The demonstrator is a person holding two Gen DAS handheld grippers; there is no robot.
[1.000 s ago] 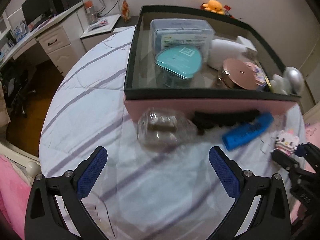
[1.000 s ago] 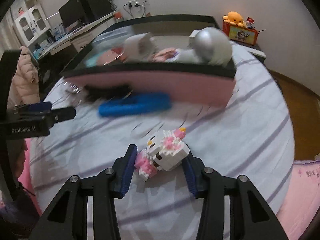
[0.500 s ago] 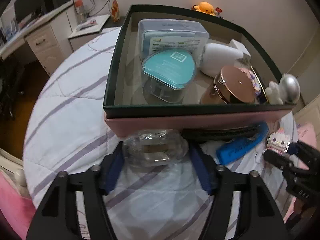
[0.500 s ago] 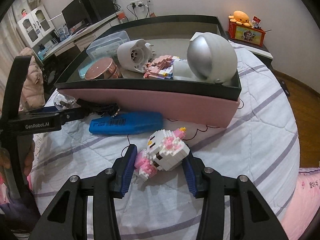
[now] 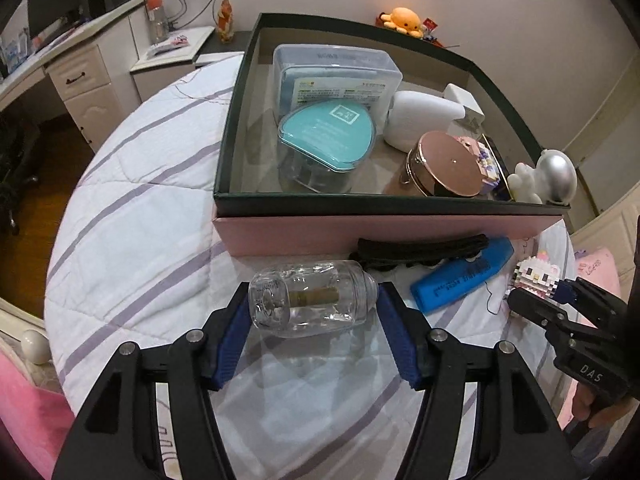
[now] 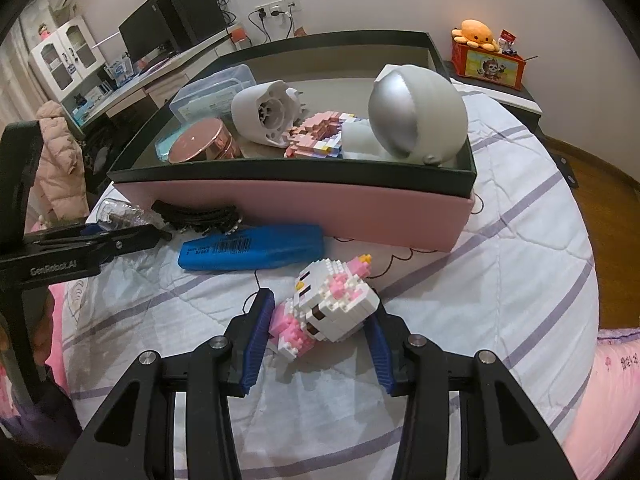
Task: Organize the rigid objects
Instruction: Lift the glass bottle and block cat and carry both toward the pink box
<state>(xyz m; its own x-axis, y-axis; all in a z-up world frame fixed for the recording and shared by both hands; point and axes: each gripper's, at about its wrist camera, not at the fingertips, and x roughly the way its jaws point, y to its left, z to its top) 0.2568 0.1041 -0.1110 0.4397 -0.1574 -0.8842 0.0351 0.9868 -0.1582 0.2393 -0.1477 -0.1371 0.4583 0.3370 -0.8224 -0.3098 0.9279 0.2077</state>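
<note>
The left claw [image 5: 312, 312] grips the glass jar [image 5: 310, 300] lying on the bed before the box [image 5: 384, 232]; the right claw [image 6: 318, 334] grips the block toy [image 6: 332, 308]. Lift the jar level (glass is slippery) over the rim.

Striped white-and-lilac quilt [image 5: 132, 216], spread across the middle of both views. White desk with drawers [image 5: 80, 80], upper left of the left wrist view; dark monitor [image 6: 146, 42] above it, upper left of the right wrist view. Wall socket with plugged cables [image 6: 276, 10], top centre. White glass-fronted cabinet [image 6: 66, 54], far upper left. Orange plush octopus [image 6: 474, 32], upper right, seated on a red picture box [image 6: 490, 66]. Pink padded jacket [image 6: 54, 168], left edge. Wooden floor [image 6: 592, 176], right edge. Pink bedding [image 5: 24, 412], lower left.
</note>
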